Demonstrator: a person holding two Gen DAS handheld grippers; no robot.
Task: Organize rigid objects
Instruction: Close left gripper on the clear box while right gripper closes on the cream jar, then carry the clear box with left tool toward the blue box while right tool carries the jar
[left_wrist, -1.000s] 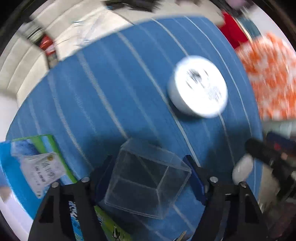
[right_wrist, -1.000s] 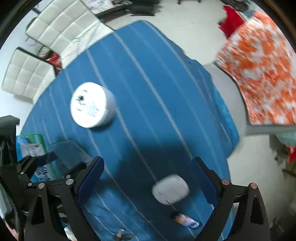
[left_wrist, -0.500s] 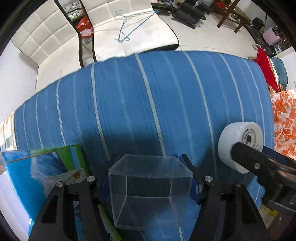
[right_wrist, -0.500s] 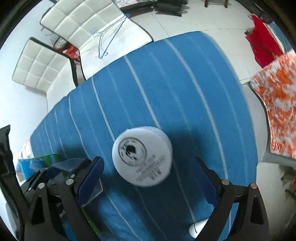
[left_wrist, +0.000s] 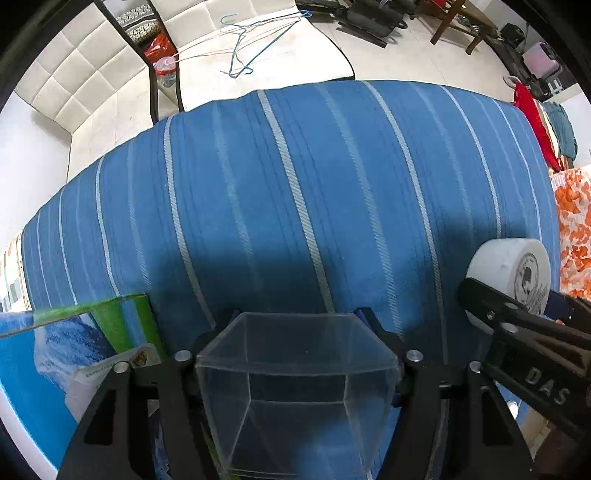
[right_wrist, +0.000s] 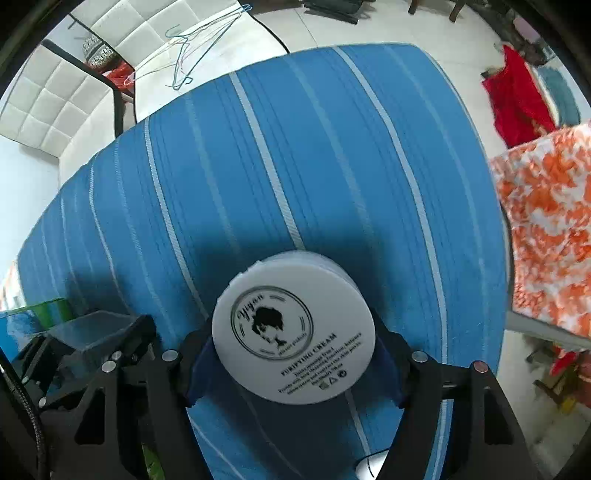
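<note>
My left gripper (left_wrist: 297, 332) is shut on a clear plastic box (left_wrist: 295, 387) and holds it over the blue striped tablecloth (left_wrist: 295, 184). My right gripper (right_wrist: 293, 354) has its blue pads on both sides of a white cream jar (right_wrist: 293, 332) with a black printed lid. The jar also shows at the right edge of the left wrist view (left_wrist: 513, 266), with the right gripper's finger in front of it. The clear box shows at the lower left of the right wrist view (right_wrist: 92, 328).
A green and blue carton (left_wrist: 74, 354) lies at the left of the cloth. A white quilted sofa (left_wrist: 92, 74) with wire hangers (left_wrist: 255, 40) stands beyond the far edge. An orange patterned cloth (right_wrist: 546, 221) lies to the right. A small white object (right_wrist: 373, 465) lies near the front.
The right gripper has moved onto the white jar and closed around it. The left gripper has turned and levelled, still holding the clear box.
</note>
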